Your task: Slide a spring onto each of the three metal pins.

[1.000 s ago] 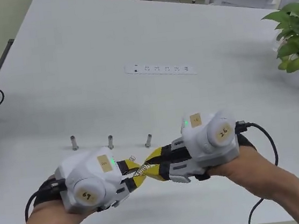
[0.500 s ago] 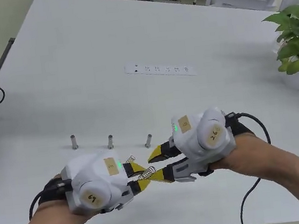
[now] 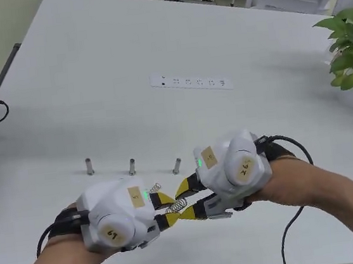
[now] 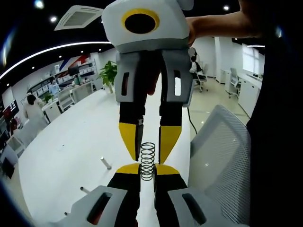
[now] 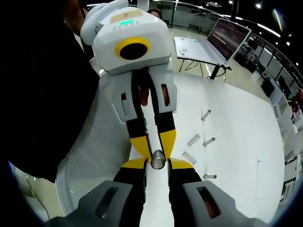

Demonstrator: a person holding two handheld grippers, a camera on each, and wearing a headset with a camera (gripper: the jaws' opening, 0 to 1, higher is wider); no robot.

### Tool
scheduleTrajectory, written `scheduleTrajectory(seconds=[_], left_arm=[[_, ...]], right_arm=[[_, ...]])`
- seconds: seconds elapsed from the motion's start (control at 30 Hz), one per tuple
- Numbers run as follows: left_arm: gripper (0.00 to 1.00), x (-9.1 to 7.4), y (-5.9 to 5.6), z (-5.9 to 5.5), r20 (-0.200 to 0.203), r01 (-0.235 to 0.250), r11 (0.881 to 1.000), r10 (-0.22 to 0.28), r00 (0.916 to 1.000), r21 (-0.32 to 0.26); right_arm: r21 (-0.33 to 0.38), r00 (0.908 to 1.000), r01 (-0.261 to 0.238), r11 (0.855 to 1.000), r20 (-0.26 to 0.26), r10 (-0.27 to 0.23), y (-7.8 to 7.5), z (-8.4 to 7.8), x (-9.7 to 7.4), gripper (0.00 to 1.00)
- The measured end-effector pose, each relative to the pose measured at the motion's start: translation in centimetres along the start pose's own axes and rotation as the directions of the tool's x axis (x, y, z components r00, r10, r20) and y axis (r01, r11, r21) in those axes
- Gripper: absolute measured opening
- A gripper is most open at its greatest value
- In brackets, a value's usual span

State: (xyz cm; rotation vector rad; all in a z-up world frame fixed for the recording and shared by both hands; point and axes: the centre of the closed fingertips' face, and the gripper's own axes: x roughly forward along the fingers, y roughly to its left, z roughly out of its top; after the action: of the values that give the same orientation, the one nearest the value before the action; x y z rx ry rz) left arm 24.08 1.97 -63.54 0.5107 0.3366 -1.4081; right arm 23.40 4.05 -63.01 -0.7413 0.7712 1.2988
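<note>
We see the two claws meeting tip to tip low over the near side of the white table [image 3: 257,116], at about six o'clock in the head view. The left claw [image 3: 162,210] comes in from seven o'clock and the right claw [image 3: 189,199] from four o'clock. A spring [image 3: 178,204] lies between their yellow tips.

In the left gripper view, the left claw [image 4: 147,171] is closed to a narrow slot that pinches the near end of the spring [image 4: 147,160]. The coil runs straight out toward twelve o'clock. The right claw [image 4: 149,142] reaches in from twelve o'clock with its jaws a little wider than the coil, one on each side of the far end. One jaw looks to be against the wire and the other stands just clear.

In the right gripper view we meet the spring [image 5: 158,159] end-on, a small ring between the tips of the right claw [image 5: 157,164], with a sliver of gap on either side.

Three pins [image 3: 131,167] stand upright in a row at about eleven o'clock from the claws, each one bare. One of the loose springs [image 3: 154,188] lies on the table just beside the left claw, between it and the pins. The right gripper view shows two loose springs [image 5: 193,140] lying near the pins [image 5: 209,141].

A power strip [image 3: 191,80] lies at twelve o'clock, well apart from the claws, and a plant [image 3: 352,48] stands at two o'clock.
</note>
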Motion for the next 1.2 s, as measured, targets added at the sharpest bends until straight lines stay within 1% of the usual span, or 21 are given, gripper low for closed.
scheduleTrajectory(seconds=[0.1, 0.17, 0.43, 0.53, 0.63, 0.7, 0.8, 1.0, 1.2], left_arm=[[0.02, 0.1, -0.2, -0.1, -0.004, 0.007, 1.0, -0.007, 1.0, 0.009], [0.02, 0.1, -0.4, -0.2, -0.005, 0.013, 1.0, -0.013, 0.9999, 0.01], [0.02, 0.2, -0.7, -0.3, 0.002, 0.024, 1.0, -0.024, 0.9997, 0.003], [0.03, 0.1, -0.5, -0.4, 0.007, 0.017, 1.0, -0.017, 0.9998, -0.006], [0.04, 0.0, -0.1, -0.6, 0.006, 0.006, 1.0, -0.006, 1.0, -0.022], [0.06, -0.2, 0.1, -0.9, 0.002, -0.001, 0.999, 0.001, 1.0, -0.032], [0.11, -0.6, 0.8, -1.1, 0.012, -0.022, 0.997, 0.023, 0.9996, -0.072], [0.14, -1.6, 2.0, -1.8, 0.016, -0.067, 0.99, 0.07, 0.9974, -0.121], [0.16, -2.8, 3.3, -2.8, 0.007, -0.118, 0.98, 0.121, 0.9926, -0.161]], right_arm=[[-0.019, 0.9999, -0.014, 1.0, 0.0, 0.014, 0.3, 0.0, 0.2, 0.09], [-0.031, 0.9998, -0.019, 0.999, -0.01, 0.019, 0.4, -0.1, 0.2, 0.09], [-0.037, 0.9993, -0.03, 0.999, -0.023, 0.029, 0.6, -0.3, 0.3, 0.08], [-0.034, 0.9995, -0.023, 0.999, -0.022, 0.022, 0.4, -0.3, 0.3, 0.08], [-0.025, 0.9998, -0.015, 1.0, -0.014, 0.015, 0.0, -0.2, 0.3, 0.08], [-0.019, 0.9998, -0.014, 1.0, -0.012, 0.014, -0.1, -0.2, 0.2, 0.08], [-0.011, 0.9999, -0.007, 1.0, -0.015, 0.007, -0.4, -0.5, 0.1, 0.08], [0.013, 0.9996, 0.012, 1.0, -0.026, -0.012, -1.1, -1.3, 0.1, 0.08], [0.028, 0.9991, 0.011, 1.0, -0.042, -0.01, -1.3, -2.1, 0.1, 0.08]])
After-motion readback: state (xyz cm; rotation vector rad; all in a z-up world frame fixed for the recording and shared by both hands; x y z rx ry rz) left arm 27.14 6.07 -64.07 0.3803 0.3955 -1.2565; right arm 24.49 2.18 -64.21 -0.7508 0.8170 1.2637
